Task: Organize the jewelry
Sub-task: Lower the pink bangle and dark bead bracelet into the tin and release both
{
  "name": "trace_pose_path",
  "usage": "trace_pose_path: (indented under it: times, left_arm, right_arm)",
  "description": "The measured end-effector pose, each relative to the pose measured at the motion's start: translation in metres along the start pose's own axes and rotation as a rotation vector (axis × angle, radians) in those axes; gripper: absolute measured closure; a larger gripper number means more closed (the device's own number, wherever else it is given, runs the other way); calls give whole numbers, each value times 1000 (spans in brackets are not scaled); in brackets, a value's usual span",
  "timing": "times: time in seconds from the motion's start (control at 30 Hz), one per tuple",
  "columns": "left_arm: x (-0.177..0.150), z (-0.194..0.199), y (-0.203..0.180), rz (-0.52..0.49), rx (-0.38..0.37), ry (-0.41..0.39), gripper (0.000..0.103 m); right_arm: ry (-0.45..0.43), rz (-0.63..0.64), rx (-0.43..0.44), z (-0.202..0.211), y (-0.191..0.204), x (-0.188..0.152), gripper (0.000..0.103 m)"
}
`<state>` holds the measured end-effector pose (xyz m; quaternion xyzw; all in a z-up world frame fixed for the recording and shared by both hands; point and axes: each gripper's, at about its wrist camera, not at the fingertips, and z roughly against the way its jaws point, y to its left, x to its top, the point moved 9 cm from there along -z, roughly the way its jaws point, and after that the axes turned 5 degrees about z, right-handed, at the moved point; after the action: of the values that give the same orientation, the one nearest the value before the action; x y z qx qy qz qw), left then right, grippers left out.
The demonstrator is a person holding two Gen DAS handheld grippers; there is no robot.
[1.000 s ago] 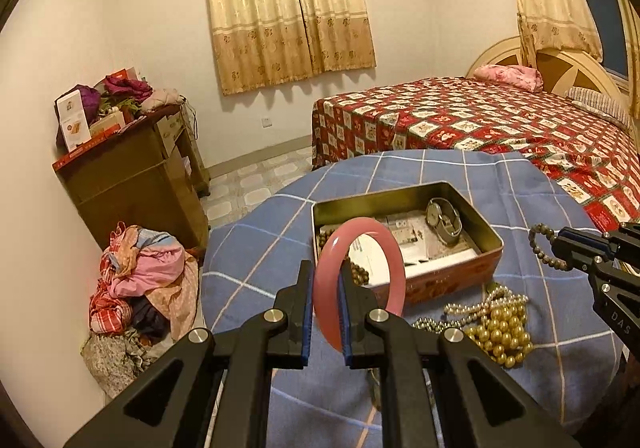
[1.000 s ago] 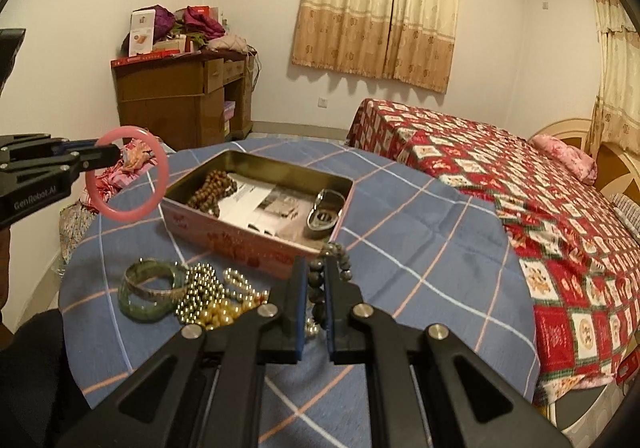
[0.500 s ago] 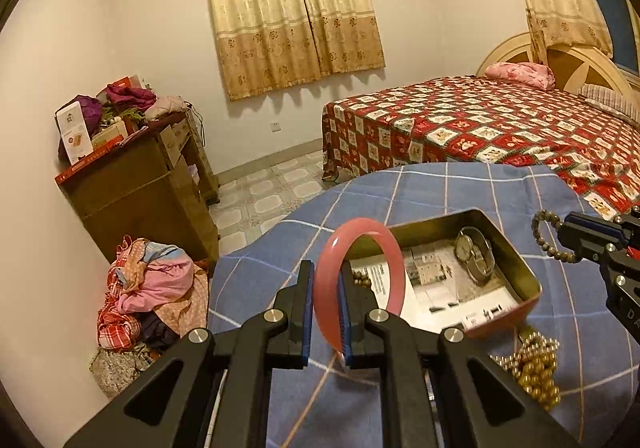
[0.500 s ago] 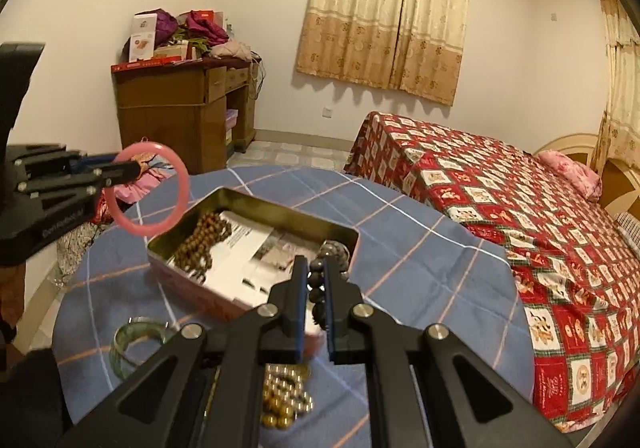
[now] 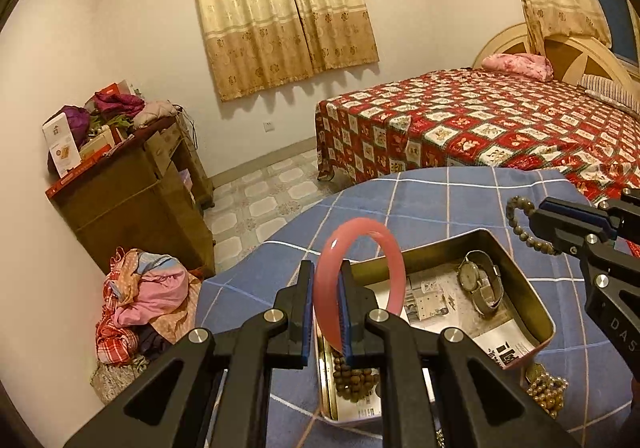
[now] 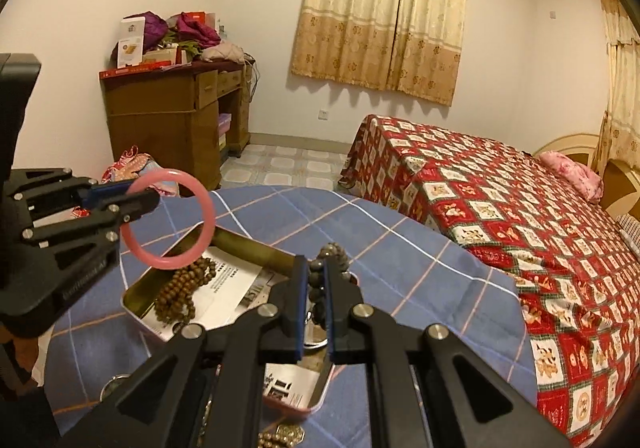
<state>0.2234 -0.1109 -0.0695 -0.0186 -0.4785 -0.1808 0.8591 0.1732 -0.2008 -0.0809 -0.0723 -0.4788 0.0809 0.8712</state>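
My left gripper clamps the pink bangle upright over the tin; my right gripper pinches the dark bead bracelet above it too. Beyond, wristwatch inside, checked tablecloth.

A wooden desk piled with clutter stands at left, a heap of clothes below it; beige curtains hang top center; a red-patterned bed fills the right.

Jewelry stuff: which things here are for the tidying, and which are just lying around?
For the job: pink bangle in left gripper; dark bead bracelet in right gripper; tin box; wristwatch; brown beads.

Lying about: clothes pile, wooden desk, bed.
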Motion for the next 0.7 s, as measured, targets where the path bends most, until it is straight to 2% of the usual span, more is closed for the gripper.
trace_pose_path:
  times: [0.7]
  left_arm:
    - [-17,-37,-7,-17,4,51,93]
  right_arm:
    - [99,-2,12,-44,11,-23,94]
